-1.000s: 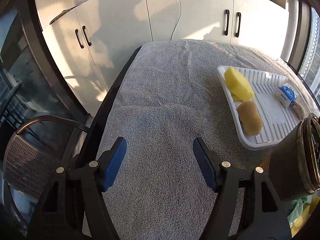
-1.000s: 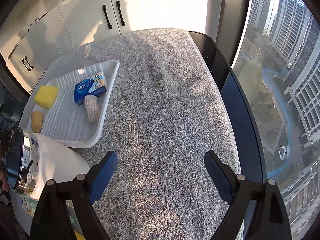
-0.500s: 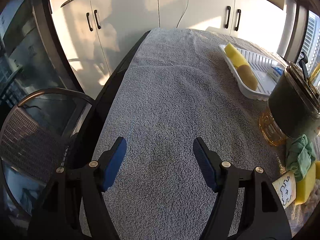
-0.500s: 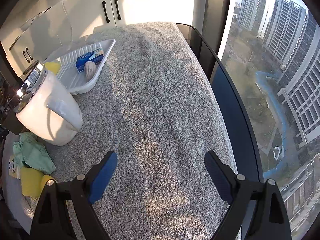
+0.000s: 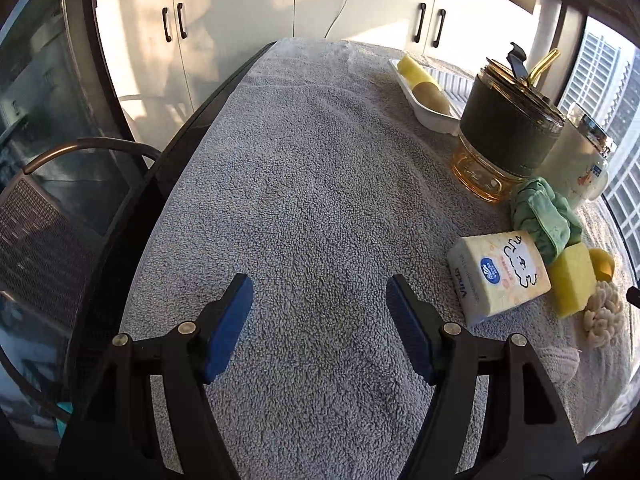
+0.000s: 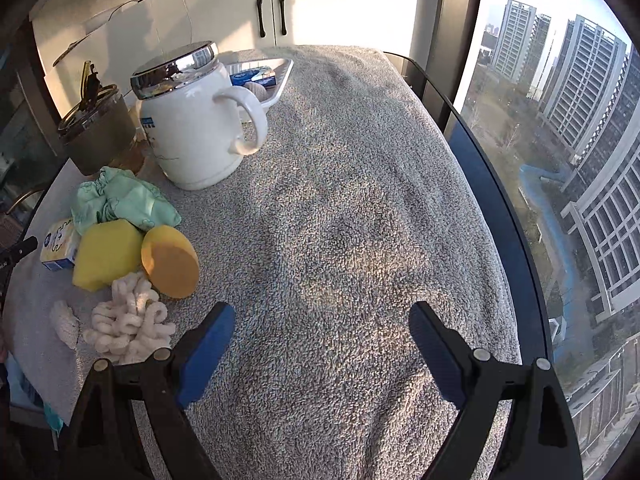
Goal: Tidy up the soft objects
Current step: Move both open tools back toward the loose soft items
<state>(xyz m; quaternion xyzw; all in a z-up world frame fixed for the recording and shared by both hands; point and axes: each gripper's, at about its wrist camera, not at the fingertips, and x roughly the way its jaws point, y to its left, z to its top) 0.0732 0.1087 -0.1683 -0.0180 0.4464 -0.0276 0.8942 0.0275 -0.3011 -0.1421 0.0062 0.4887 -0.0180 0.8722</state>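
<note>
Here, grey towel [image 5: 312, 184] covers the table by white cupboards [image 6: 272, 4]; both grippers' fingers apart, empty.

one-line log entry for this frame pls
left tongs: open, empty | right tongs: open, empty | tissue pack, sponges, cloth: loose | tray: part-filled

1. Grey terry towel [image 5: 304, 184] covers the desk top; dark desk edge [image 6: 496, 184] shows along the window side.
2. White lidded mug [image 6: 192, 128] with chrome lid, upright on the towel, handle toward the window.
3. Dark-sleeved glass tumbler [image 5: 508, 128], amber base, gold straw, just beside the mug.
4. White cabinets [image 5: 248, 16] with black handles behind the desk.
5. Woven chair [image 5: 44, 240] left of the desk.
6. High-rise buildings [image 6: 580, 72] outside the window.
</note>
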